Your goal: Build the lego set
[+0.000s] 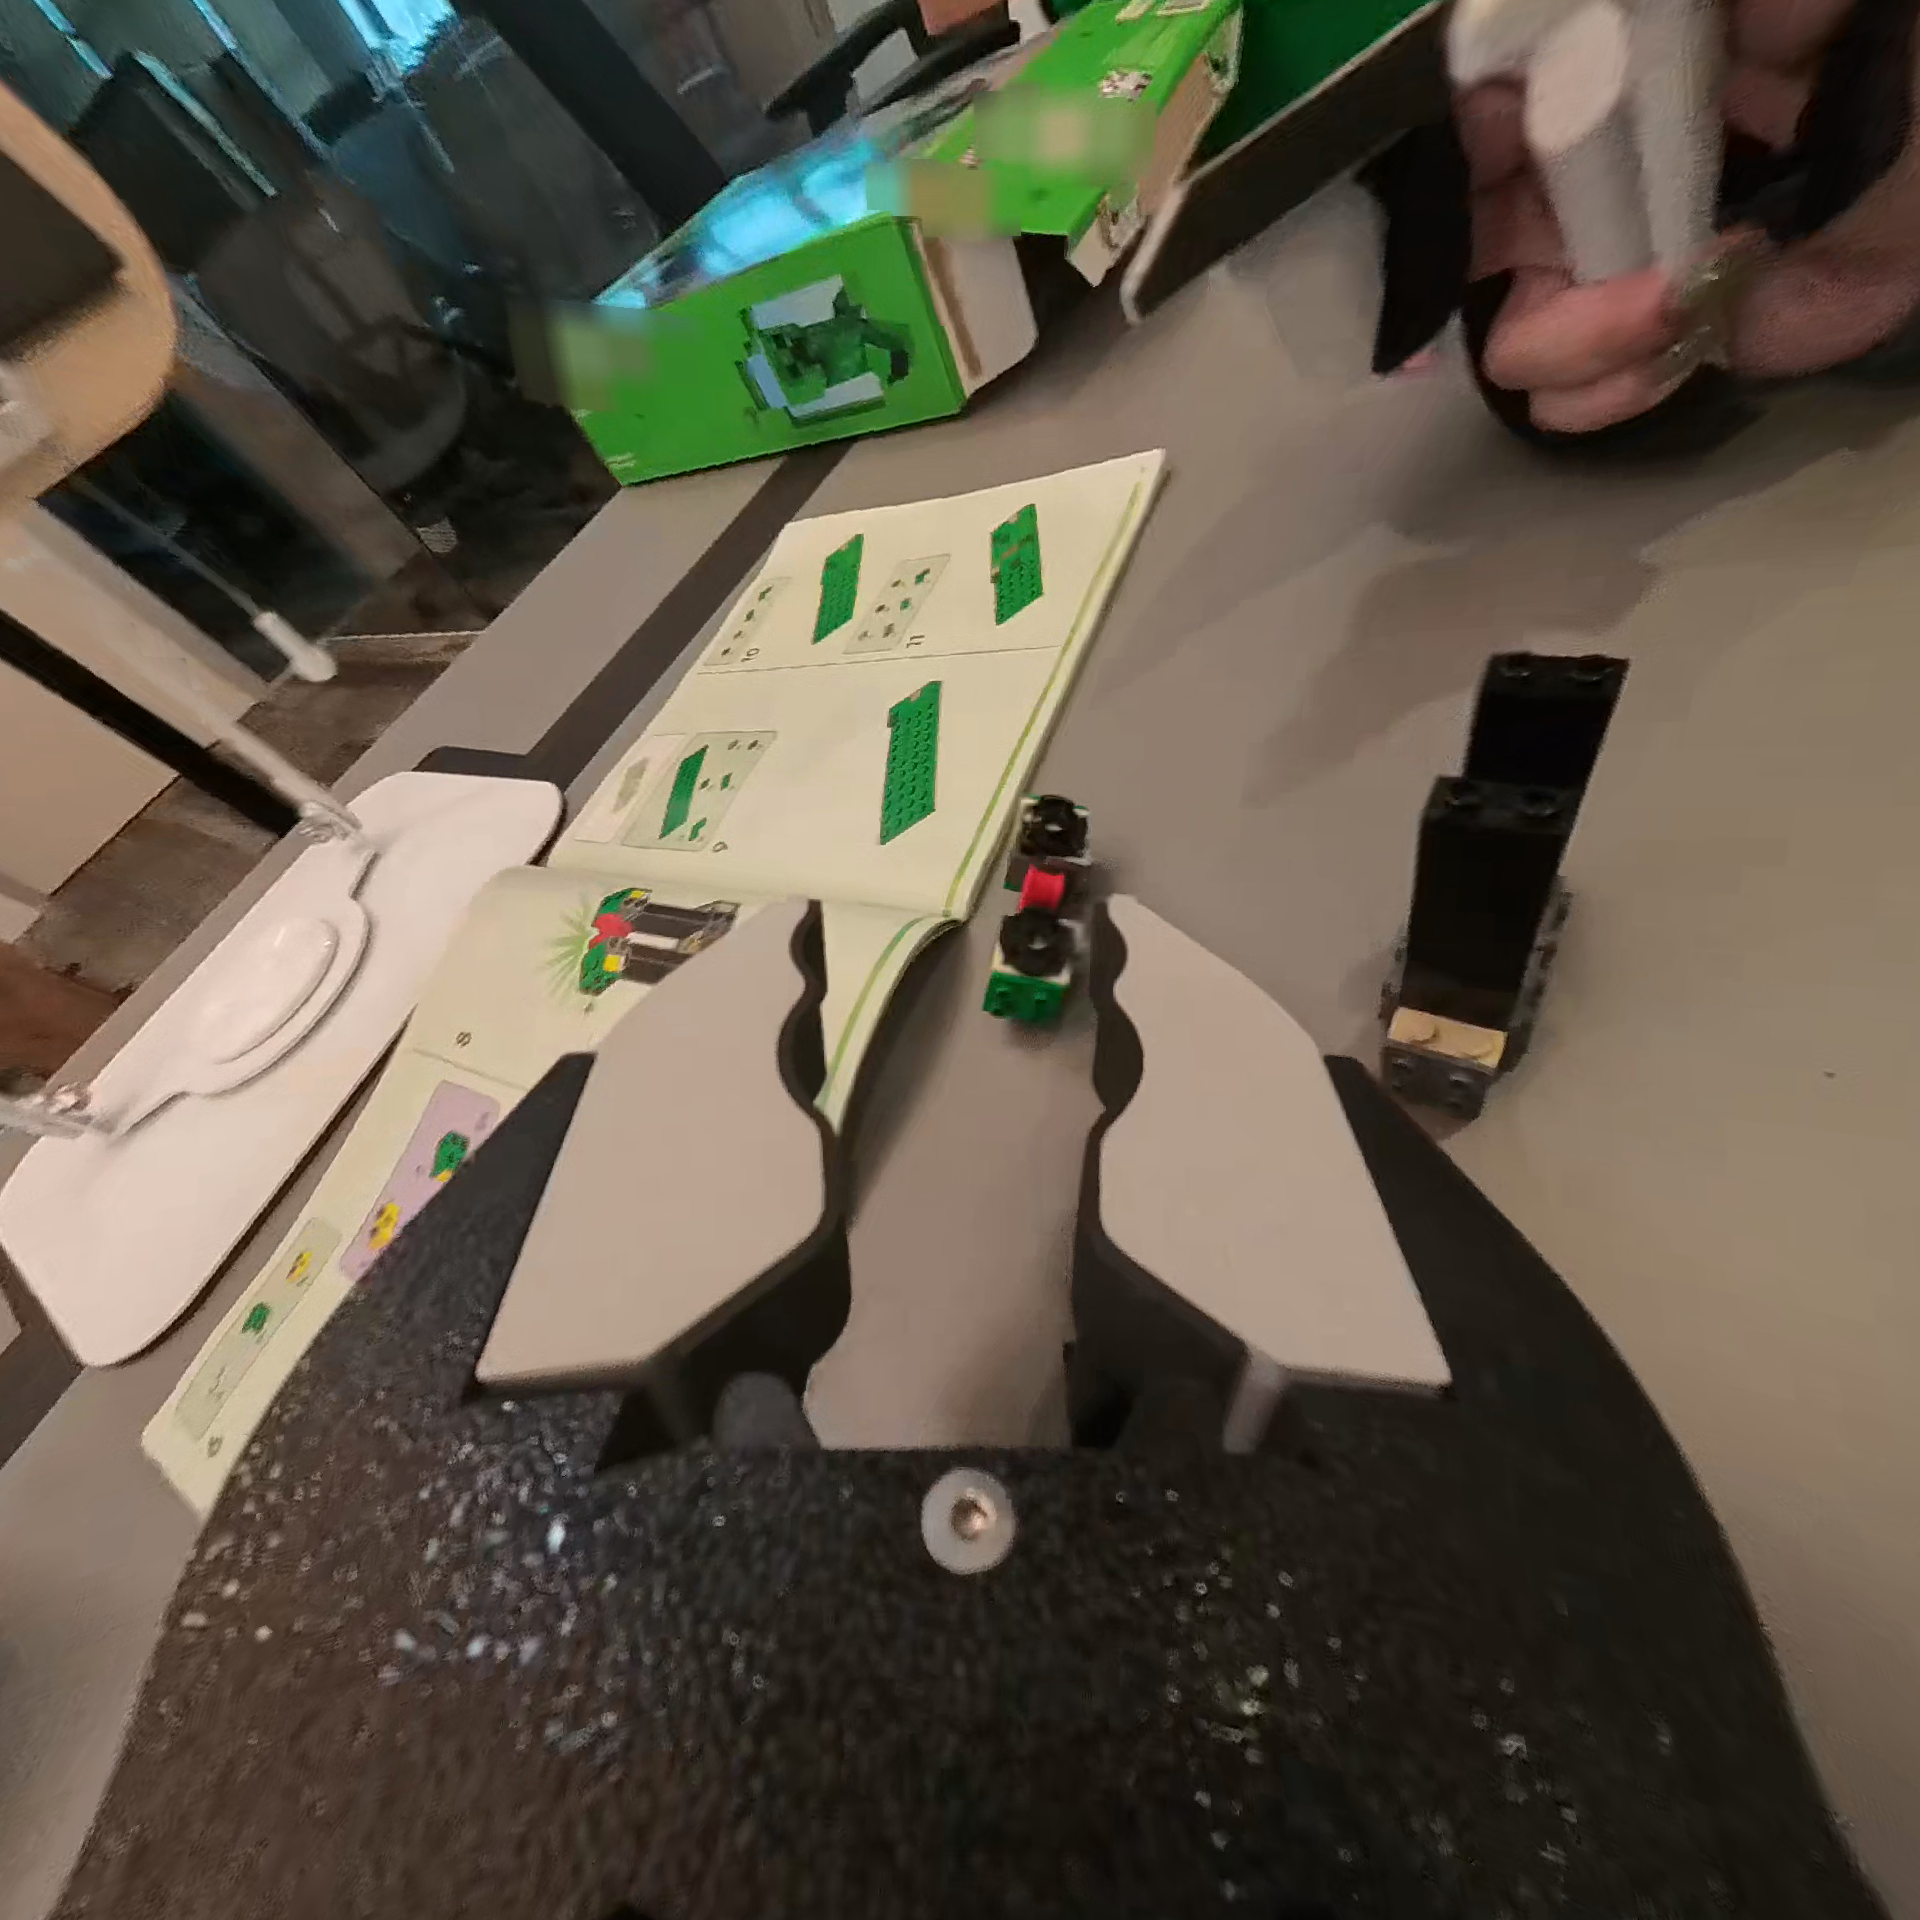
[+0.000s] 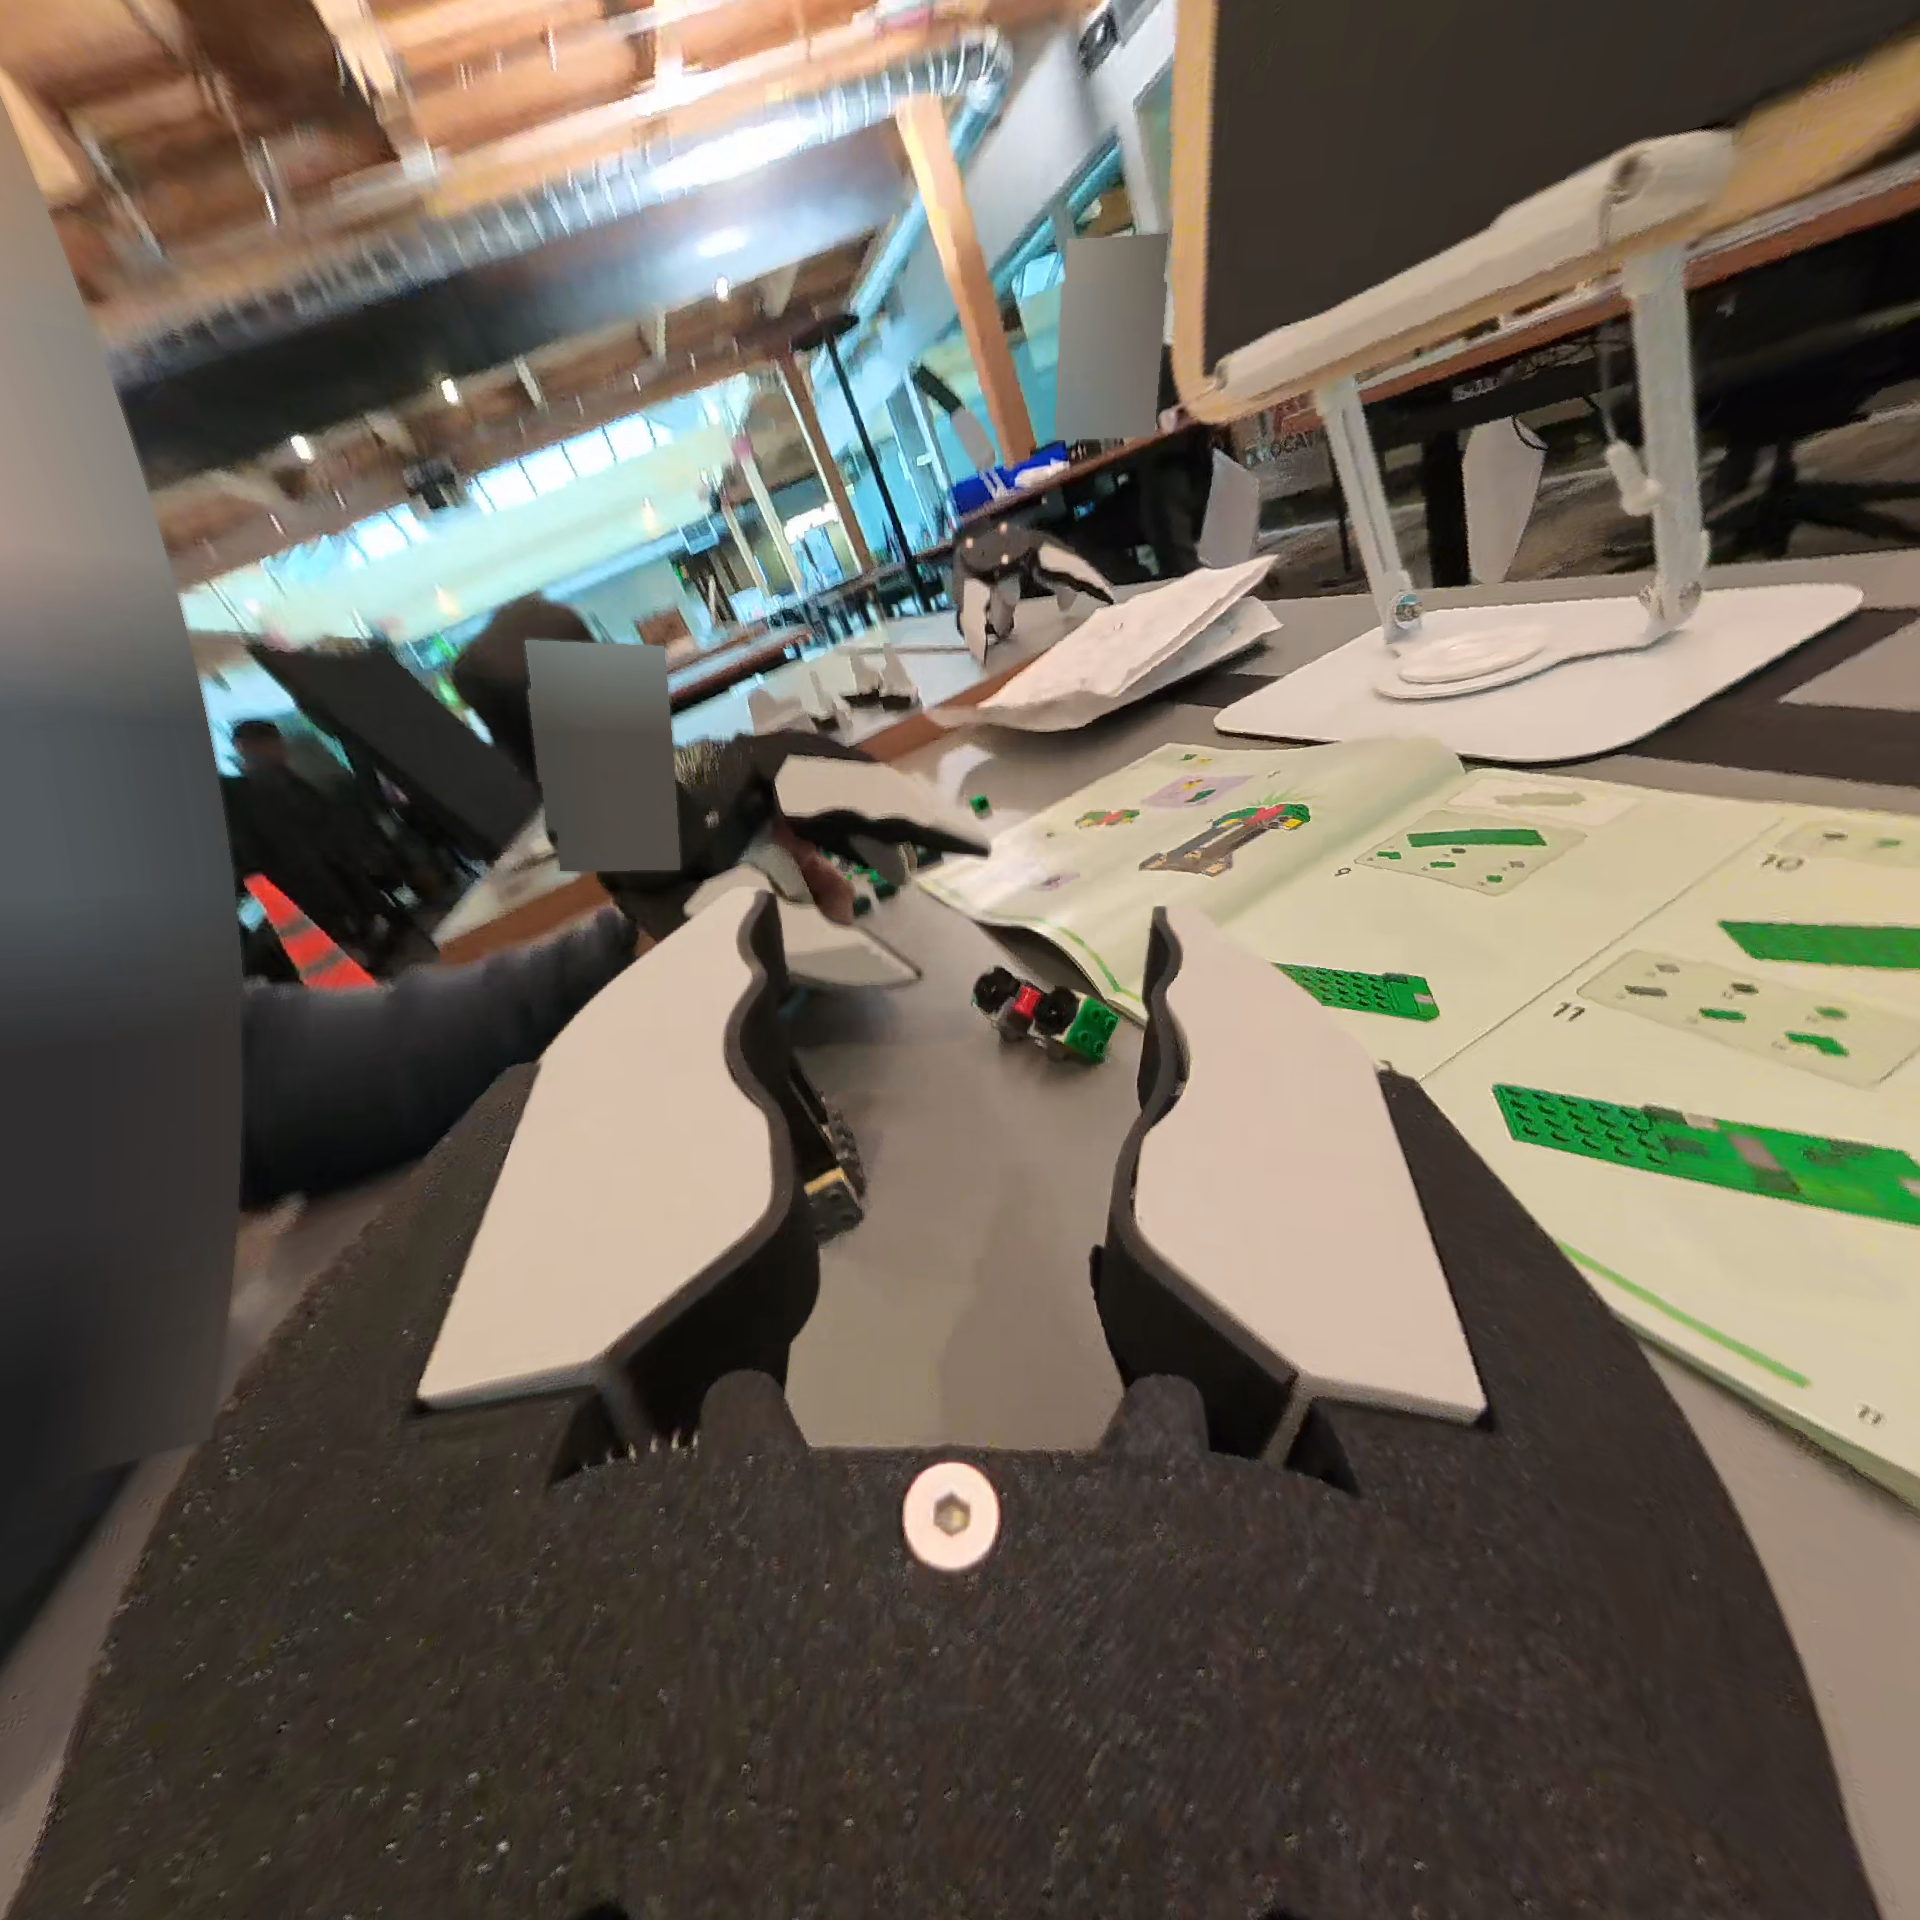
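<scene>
1. Both grippers are held low over the grey bench, fingers apart and empty. The small axle piece (image 1: 1039,914) is lined up just ahead of the left gripper (image 1: 956,935), probably for a pickup.
2. In the right wrist view, the same piece lies ahead of the right gripper (image 2: 961,925), beside the manual (image 2: 1558,935), which is kept open flat for reference.
3. The black tower (image 1: 1496,883) is stood upright, well apart to the side.
4. Textures: glossy studded plastic, matte paper, grainy black gripper bodies, smooth grey fingers (image 1: 686,1143).
</scene>
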The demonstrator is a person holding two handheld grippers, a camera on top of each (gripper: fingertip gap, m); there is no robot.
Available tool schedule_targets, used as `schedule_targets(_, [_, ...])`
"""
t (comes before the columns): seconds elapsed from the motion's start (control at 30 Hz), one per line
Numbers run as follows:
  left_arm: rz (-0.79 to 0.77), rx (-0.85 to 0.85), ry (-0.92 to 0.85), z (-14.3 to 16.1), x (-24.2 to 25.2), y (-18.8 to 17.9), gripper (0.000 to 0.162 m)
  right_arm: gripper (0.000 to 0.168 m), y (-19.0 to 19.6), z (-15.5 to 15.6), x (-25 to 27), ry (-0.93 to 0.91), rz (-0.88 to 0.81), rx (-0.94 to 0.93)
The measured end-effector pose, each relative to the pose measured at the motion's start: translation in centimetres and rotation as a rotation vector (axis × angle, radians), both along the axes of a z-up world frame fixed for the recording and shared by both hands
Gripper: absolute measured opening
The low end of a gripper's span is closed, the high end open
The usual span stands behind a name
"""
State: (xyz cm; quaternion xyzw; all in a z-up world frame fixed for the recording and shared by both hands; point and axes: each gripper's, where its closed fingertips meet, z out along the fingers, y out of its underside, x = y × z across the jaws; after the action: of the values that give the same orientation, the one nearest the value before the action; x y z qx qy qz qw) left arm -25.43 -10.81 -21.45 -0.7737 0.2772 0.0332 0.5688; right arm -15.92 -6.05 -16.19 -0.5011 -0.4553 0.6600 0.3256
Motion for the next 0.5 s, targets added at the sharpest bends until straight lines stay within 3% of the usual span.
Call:
schedule_targets(0.13, [-0.047,-0.051,0.031,-0.9,1.0,0.2,0.049,0.066,0.9,0.3,0.3,0.033,0.005,-0.101])
schedule_targets(0.5, [-0.042,-0.15,0.116,-2.8,0.7,1.0,0.042,0.061,0.7,0.2,0.2,0.023,0.034,-0.122])
